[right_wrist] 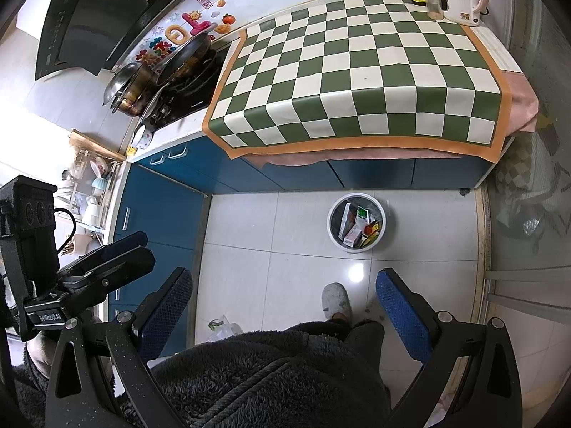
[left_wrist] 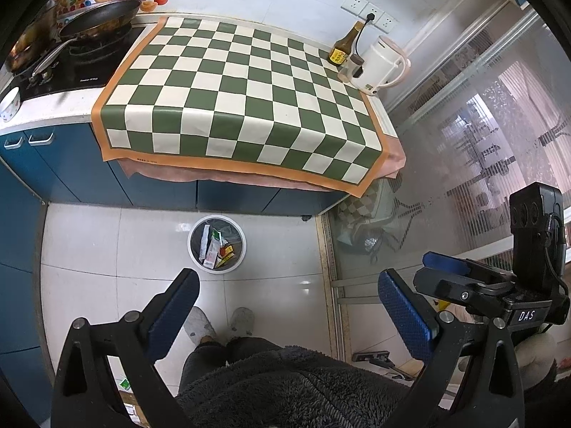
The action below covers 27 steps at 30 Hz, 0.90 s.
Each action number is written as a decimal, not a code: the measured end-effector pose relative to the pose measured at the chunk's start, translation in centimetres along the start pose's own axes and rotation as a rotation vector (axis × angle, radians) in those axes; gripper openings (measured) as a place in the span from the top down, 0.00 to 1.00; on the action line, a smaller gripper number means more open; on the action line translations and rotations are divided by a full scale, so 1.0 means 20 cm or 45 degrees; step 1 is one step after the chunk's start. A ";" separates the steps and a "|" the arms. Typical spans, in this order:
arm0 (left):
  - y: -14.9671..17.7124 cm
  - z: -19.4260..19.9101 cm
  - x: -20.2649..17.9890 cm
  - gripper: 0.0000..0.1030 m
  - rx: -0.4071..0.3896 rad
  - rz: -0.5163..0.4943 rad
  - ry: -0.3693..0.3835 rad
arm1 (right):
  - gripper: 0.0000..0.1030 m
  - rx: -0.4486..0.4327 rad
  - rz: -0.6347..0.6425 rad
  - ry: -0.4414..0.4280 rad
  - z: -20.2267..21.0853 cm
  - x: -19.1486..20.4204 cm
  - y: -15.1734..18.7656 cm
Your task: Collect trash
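Note:
A round white trash bin point(left_wrist: 193, 249) stands on the floor in front of the blue cabinets and holds several wrappers and small cartons point(left_wrist: 216, 249). It also shows in the right wrist view point(right_wrist: 334, 236). My left gripper point(left_wrist: 289, 306) is open and empty, held high above the floor, nearer me than the bin. My right gripper point(right_wrist: 283, 303) is open and empty at a similar height. Each gripper shows in the other's view, the right one point(left_wrist: 446, 267) and the left one point(right_wrist: 125, 246). The green-and-white checkered mat point(left_wrist: 242, 96) on the counter has nothing on its squares.
A brown bottle point(left_wrist: 344, 44), a small jar point(left_wrist: 351, 67) and a white kettle point(left_wrist: 380, 66) stand at the mat's far right corner. A pan point(left_wrist: 100, 18) sits on the stove at left. A glass sliding door point(left_wrist: 481, 142) is at right. A crumpled plastic bag point(right_wrist: 225, 328) lies on the floor.

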<state>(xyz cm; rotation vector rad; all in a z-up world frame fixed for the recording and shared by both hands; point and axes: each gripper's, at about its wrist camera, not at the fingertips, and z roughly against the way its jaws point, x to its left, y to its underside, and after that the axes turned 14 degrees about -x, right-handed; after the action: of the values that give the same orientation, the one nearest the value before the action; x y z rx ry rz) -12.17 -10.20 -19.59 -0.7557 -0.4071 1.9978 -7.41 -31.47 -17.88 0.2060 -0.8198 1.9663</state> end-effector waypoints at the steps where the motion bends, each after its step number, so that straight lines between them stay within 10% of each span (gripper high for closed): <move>1: 0.00 0.00 0.00 0.01 -0.001 0.000 0.000 | 0.00 -0.001 -0.002 0.000 0.00 0.00 0.00; 27: 0.00 0.02 0.01 0.01 0.002 -0.010 0.008 | 0.00 0.007 -0.001 0.002 0.00 0.02 0.02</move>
<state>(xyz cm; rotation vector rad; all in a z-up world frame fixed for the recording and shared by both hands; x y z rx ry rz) -12.52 -10.09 -19.40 -0.7579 -0.4039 1.9875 -7.98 -31.25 -17.78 0.2082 -0.8135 1.9680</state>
